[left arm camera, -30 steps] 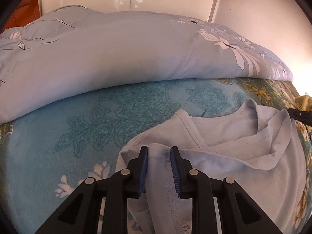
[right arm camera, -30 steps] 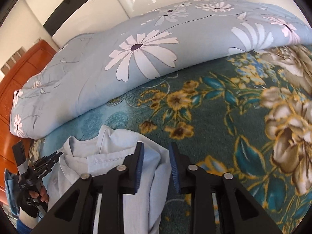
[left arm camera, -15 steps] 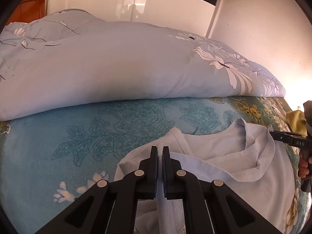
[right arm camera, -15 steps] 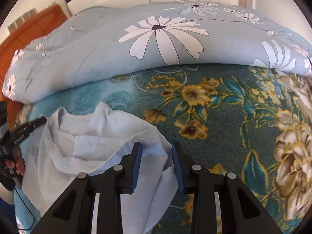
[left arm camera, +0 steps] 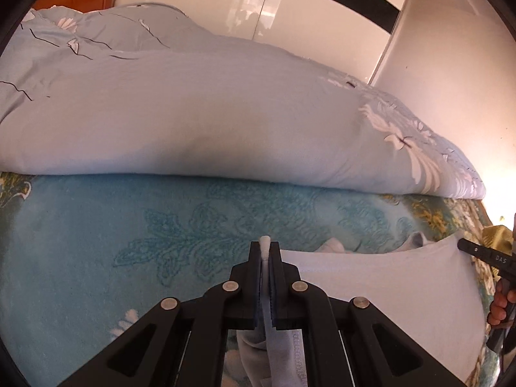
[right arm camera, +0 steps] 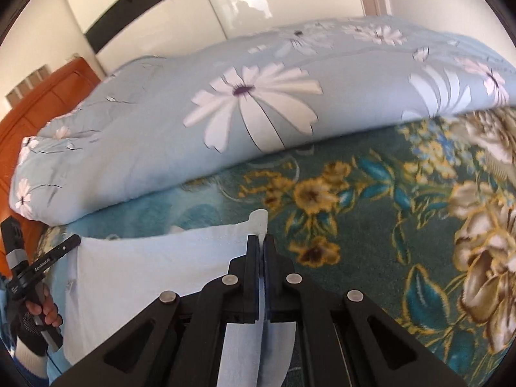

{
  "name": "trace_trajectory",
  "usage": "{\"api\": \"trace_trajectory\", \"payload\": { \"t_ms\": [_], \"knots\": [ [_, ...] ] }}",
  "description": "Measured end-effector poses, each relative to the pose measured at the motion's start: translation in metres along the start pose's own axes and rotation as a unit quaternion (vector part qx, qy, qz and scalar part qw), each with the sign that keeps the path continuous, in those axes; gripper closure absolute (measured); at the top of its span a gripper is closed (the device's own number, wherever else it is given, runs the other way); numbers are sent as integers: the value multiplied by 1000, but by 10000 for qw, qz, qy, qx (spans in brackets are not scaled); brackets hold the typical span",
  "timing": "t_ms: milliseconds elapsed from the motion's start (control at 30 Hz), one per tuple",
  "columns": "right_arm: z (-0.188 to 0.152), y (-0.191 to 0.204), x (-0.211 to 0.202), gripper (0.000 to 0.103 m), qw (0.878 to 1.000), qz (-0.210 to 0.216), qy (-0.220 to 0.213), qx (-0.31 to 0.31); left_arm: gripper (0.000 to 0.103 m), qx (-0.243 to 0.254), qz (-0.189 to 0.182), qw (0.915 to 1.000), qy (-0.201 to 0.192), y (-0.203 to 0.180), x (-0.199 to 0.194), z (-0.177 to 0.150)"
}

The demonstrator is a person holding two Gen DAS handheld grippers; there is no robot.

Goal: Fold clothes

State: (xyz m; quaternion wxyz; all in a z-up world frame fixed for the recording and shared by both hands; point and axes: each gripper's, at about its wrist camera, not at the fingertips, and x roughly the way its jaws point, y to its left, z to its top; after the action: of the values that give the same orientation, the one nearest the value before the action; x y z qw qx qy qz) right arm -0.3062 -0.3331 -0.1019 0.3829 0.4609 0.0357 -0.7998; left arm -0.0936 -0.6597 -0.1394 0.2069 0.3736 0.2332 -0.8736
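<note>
A pale blue shirt (left arm camera: 380,287) hangs stretched above the bed between both grippers. My left gripper (left arm camera: 265,247) is shut on one top corner of it, a bit of cloth poking out past the tips. In the right wrist view the shirt (right arm camera: 138,267) spreads to the left, and my right gripper (right arm camera: 261,241) is shut on its other top corner. The opposite gripper shows at each view's edge: the right gripper (left arm camera: 483,254) held in a hand (left arm camera: 500,303), and the left gripper (right arm camera: 48,258) held in a hand (right arm camera: 45,312). The shirt's lower part is hidden under my fingers.
A teal floral blanket (left arm camera: 96,235) covers the bed, with yellow flowers (right arm camera: 322,190) on its right half. A rolled light blue duvet with white daisies (right arm camera: 251,109) lies along the back. Behind are a white wardrobe (left arm camera: 258,3) and an orange wooden headboard (right arm camera: 42,109).
Both grippers closed on the shirt, the left first and then the right. They lifted it off the blanket and pulled its top edge taut between them.
</note>
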Motion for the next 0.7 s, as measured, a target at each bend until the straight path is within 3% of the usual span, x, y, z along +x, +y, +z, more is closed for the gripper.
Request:
{"api": "trace_trajectory", "payload": {
  "t_ms": [100,167,233,300,333,533,633,700],
  "knots": [
    [-6,-1,8,101,9998,-182,45,-55,95,-192,-85,9996,210,5,6,-4],
    [-8,-6,-5,97,9999,11,-158,-23,95,-577,-375,9975,180,15,-3,-4],
    [-13,-12,-21,79,9988,310,-391,15,95,-1089,-805,9907,135,29,-17,-7],
    [-29,-23,-40,69,9969,668,-371,169,93,-1367,-1048,9850,115,36,-38,-17],
    [-38,-29,-49,69,9956,841,-331,258,91,-1460,-1134,9827,109,38,-49,-23],
    [-118,-59,-78,61,9765,1679,481,1264,63,-1294,-963,9854,549,34,-109,-97],
    [-159,-74,-91,60,9577,2078,904,1774,61,-1445,-1142,9783,945,30,-114,-138],
    [-166,-74,-95,60,9545,2126,895,1891,61,-1646,-1285,9711,1156,25,-112,-157]
  ]
}}
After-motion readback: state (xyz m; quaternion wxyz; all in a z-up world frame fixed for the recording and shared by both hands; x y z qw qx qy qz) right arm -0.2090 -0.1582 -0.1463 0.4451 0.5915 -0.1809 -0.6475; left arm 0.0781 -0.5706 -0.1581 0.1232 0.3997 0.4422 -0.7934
